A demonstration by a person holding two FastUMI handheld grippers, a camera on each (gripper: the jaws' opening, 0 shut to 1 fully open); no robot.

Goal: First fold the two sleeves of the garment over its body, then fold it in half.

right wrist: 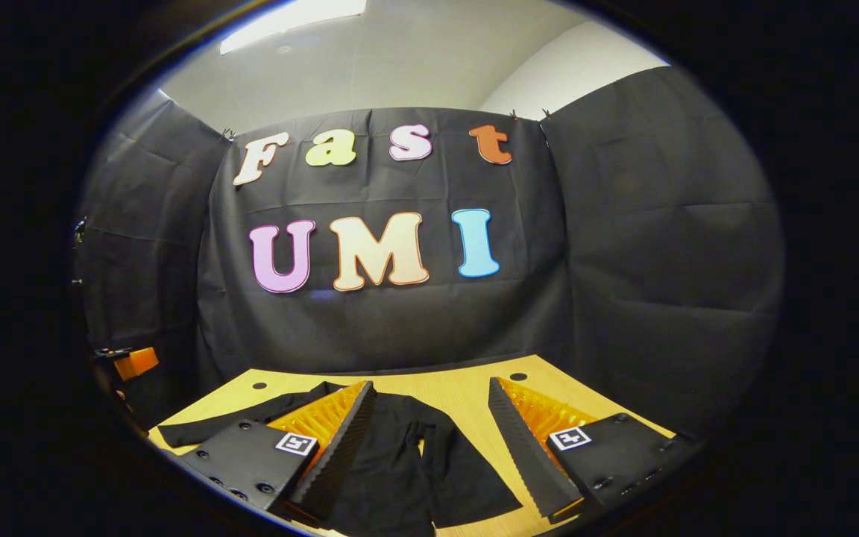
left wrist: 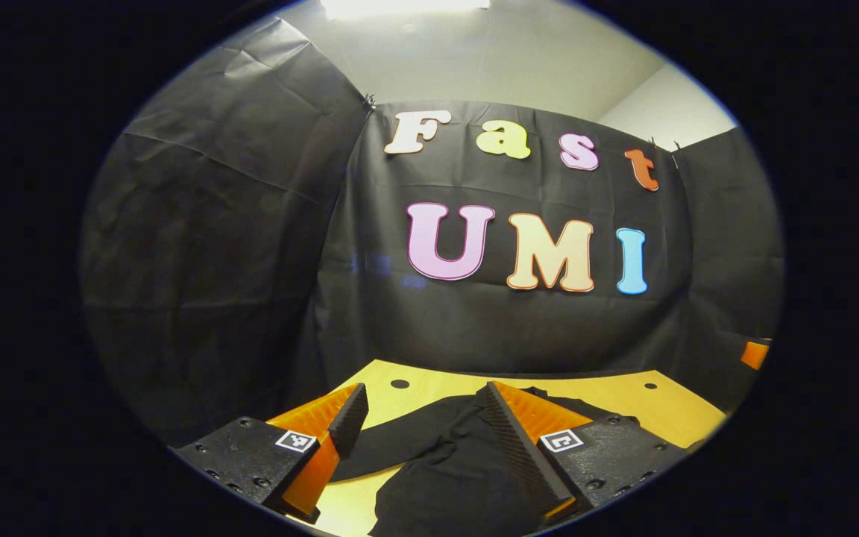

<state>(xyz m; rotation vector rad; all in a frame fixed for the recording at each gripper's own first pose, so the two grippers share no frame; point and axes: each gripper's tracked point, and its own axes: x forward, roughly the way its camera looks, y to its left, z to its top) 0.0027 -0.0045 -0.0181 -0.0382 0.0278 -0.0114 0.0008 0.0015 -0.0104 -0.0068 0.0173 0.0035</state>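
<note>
**Both jaws standing open above the black garment on the desk**

In the left gripper view, the left gripper point(left wrist: 426, 429) is holding its jaws wide apart, gripping nothing. The black garment point(left wrist: 444, 477) is lying flat on the desk point(left wrist: 668, 406) and showing in the gap between the two fingers, running under the finger at the right of that view. One sleeve point(left wrist: 400, 436) is stretching out from the garment's body toward the other finger and passing behind its tip. Whether the fingertips are touching the cloth cannot be told.

In the right gripper view, the right gripper point(right wrist: 433, 421) is likewise holding its jaws wide open, with nothing between the fingers pressed. The garment point(right wrist: 400, 470) is lying partly in the gap and partly beneath the finger at the left of that view; the finger at the right is standing over bare desk point(right wrist: 459, 395), just beside the garment's edge. A sleeve point(right wrist: 243, 418) is reaching away from the garment's body past the left-hand finger, lying spread on the desk rather than folded over the body. Another strip of cloth is lying along the garment's body near its middle.

Beyond the garment, the desk's far edge is meeting the booth wall point(right wrist: 400, 321), and small dark holes are showing in the desk near that edge.
</note>
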